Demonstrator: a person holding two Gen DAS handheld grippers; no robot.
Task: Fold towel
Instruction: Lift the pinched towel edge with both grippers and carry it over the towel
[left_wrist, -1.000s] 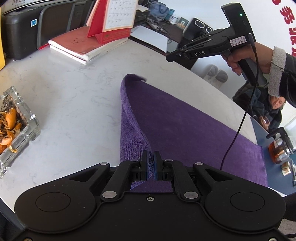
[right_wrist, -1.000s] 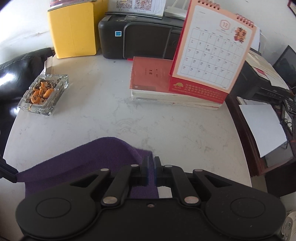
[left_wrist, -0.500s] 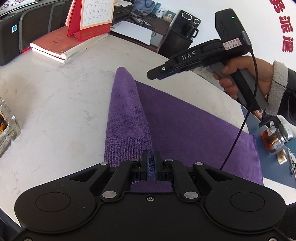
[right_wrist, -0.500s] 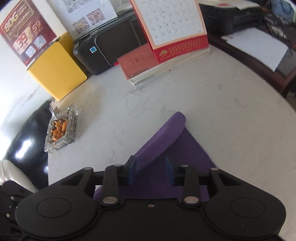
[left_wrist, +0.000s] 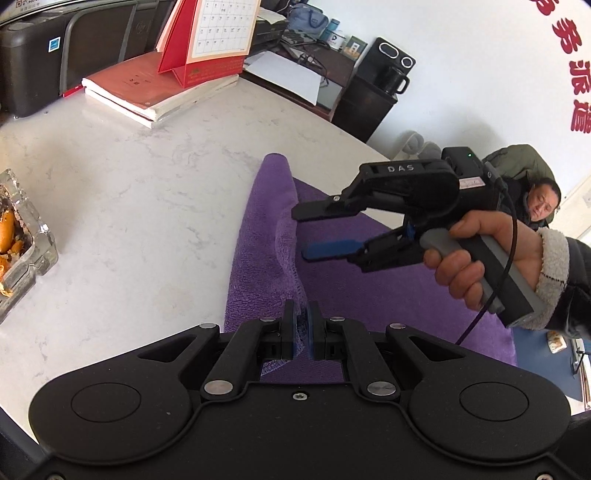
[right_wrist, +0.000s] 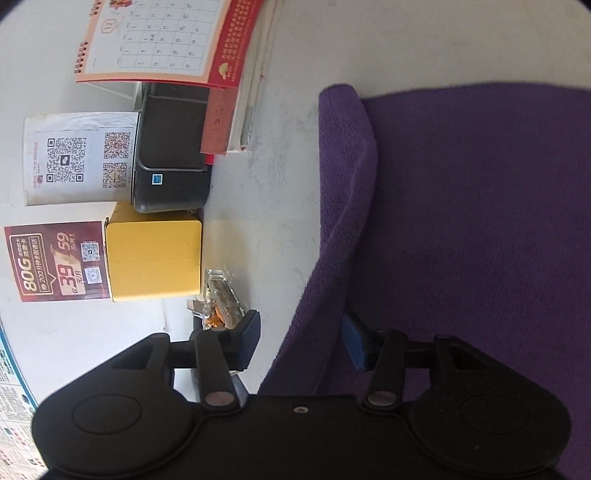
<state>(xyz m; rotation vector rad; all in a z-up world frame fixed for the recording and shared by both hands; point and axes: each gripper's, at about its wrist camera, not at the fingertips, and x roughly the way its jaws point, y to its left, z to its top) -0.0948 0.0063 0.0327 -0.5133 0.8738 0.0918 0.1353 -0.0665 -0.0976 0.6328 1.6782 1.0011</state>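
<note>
Desk calendar (left_wrist: 216, 35) atop books (left_wrist: 147, 92), glass ashtray (left_wrist: 22, 240) nearby

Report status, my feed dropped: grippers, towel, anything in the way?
Left gripper shut on towel edge. Right gripper opening, astride the raised fold, not pressing. Nothing in the way.

Matte black two-finger left gripper (left_wrist: 300, 325), w/ silver pivot screws & round embossed discs. Matte black right gripper (left_wrist: 308, 233) marked "DAS", blue pad, grey handle, thin black cable. Dark sleeve (left_wrist: 570, 280) w/ cream fleece cuff is worn.
</note>
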